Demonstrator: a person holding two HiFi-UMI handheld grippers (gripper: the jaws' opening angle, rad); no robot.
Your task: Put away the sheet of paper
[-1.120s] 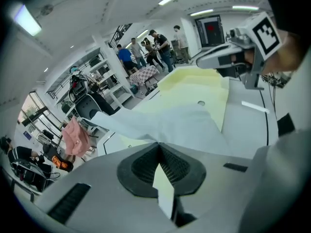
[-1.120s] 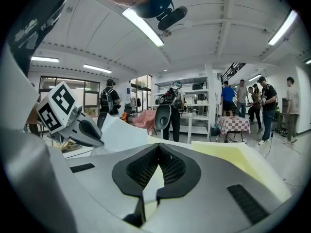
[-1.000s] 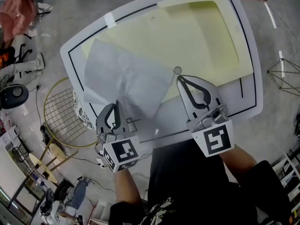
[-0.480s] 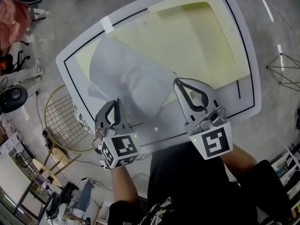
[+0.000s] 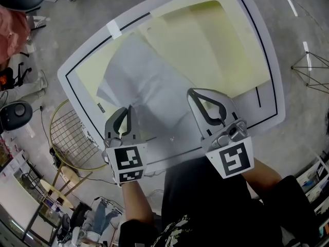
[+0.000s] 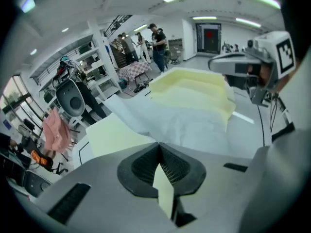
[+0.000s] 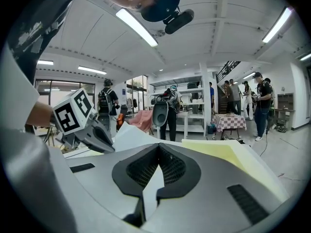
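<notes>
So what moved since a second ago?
The left gripper, shut on the sheet of paper, pulled it in from the left edge of the table, toward the right gripper. The right gripper stayed where it was, shut, and the yellow pad did not move.

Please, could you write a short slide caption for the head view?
The left claw, shut, pinches the sheet of paper over the yellow pad; the right claw, also shut, waits beside the sheet.
</notes>
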